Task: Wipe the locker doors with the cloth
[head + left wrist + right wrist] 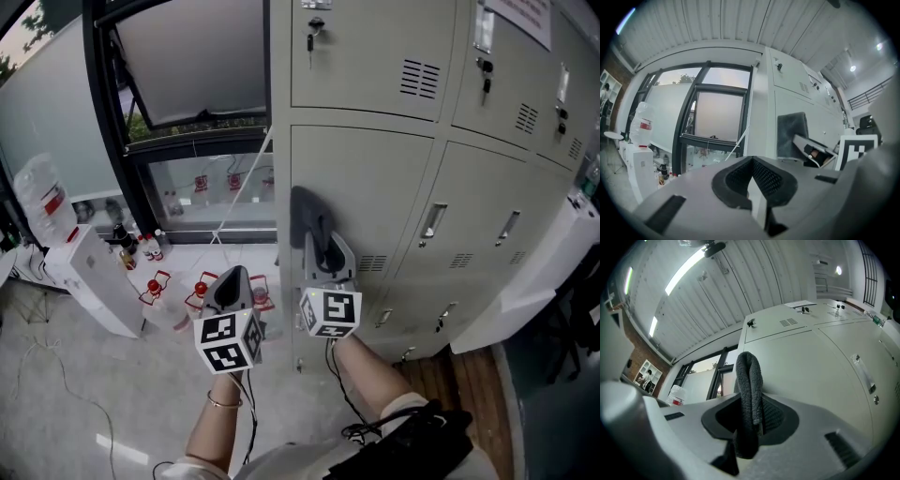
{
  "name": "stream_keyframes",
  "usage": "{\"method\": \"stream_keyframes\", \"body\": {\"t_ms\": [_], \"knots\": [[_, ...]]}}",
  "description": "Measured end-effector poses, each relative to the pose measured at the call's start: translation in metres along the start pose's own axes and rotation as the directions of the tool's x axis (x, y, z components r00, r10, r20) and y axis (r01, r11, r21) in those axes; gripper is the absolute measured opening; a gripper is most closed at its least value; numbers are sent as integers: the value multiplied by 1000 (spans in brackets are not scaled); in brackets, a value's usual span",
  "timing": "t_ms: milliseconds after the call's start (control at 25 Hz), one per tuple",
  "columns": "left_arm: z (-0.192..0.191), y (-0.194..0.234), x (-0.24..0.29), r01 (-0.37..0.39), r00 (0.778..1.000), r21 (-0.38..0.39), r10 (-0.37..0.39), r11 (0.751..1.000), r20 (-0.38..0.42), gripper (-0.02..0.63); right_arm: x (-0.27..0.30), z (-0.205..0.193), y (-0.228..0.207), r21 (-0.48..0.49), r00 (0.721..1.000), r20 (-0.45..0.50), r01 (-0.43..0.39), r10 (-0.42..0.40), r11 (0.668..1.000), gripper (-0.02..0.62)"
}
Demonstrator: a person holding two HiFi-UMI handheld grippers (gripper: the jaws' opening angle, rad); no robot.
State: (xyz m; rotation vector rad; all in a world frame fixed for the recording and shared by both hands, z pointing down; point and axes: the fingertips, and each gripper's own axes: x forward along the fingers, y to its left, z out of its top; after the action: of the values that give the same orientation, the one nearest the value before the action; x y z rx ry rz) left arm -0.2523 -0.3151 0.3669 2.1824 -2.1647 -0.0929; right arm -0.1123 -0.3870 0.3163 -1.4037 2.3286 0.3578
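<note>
Right gripper [325,255]: jaws clamped on folded grey cloth [306,217], centre frame, pressed against locker door [375,183] for wiping. Left gripper [232,284]: jaws together, empty, idle lower left.

Pale floor [75,403] carries red-capped bottles [153,287] and lockers [375,187].
</note>
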Motion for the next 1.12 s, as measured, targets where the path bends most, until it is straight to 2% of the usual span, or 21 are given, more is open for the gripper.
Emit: {"method": "stream_keyframes", "body": {"t_ms": [560, 1120], "knots": [[-2, -28, 5, -3, 1000, 1, 3, 1000, -6, 3, -9, 2, -34, 17, 1000, -15, 16, -16, 1000, 77], [-5, -71, 10, 31, 999, 3, -31, 1000, -16, 3, -29, 10, -89, 9, 997, -23, 80, -79, 997, 77]]}}
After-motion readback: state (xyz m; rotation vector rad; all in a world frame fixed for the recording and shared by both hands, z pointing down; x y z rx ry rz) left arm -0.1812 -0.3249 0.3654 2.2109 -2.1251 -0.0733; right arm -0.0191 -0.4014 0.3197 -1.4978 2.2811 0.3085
